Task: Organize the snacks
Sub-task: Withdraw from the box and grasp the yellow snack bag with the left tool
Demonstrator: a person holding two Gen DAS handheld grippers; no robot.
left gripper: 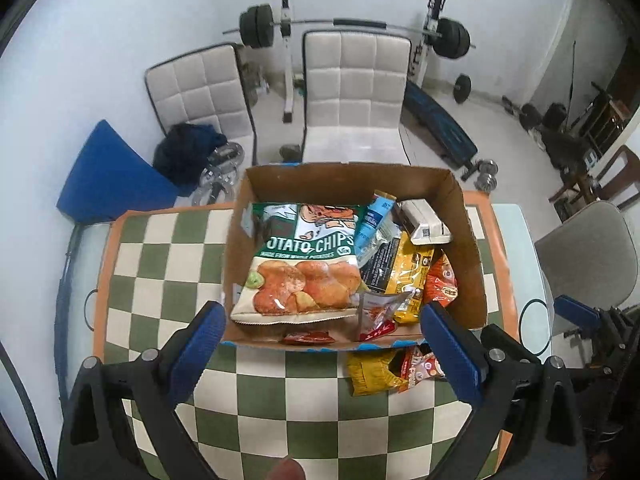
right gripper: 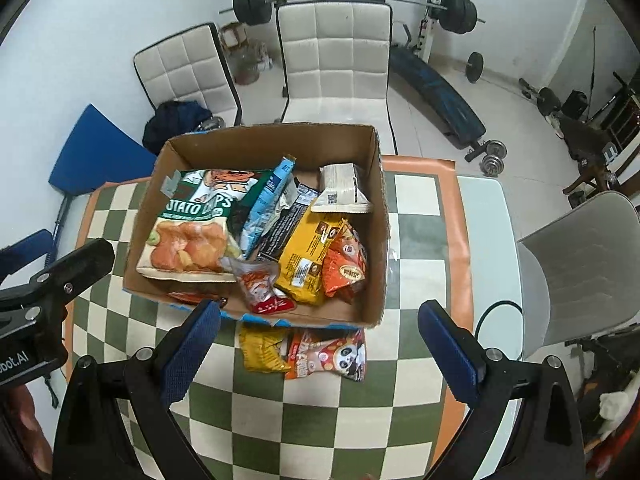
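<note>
A cardboard box point(left gripper: 468, 240) point(right gripper: 376, 216) stands on the checkered mat and holds several snack packs. A large potato chips bag point(left gripper: 304, 264) point(right gripper: 192, 232) lies at its left. A yellow pack point(right gripper: 308, 256) and an orange pack point(right gripper: 344, 268) lie at its right. Outside the box, by its near wall, lie a yellow pack point(left gripper: 372, 374) point(right gripper: 264, 350) and a panda snack pack point(left gripper: 420, 368) point(right gripper: 328, 354). My left gripper point(left gripper: 320, 356) is open and empty before the box. My right gripper point(right gripper: 320, 356) is open and empty above the two loose packs.
The green and cream checkered mat point(left gripper: 280, 408) point(right gripper: 320, 420) covers the table. White padded chairs point(left gripper: 356, 80) point(right gripper: 332, 52) stand behind it, a grey chair point(right gripper: 580, 264) at the right. A barbell rack and bench stand by the far wall. A black cable point(right gripper: 496, 312) lies at the table's right.
</note>
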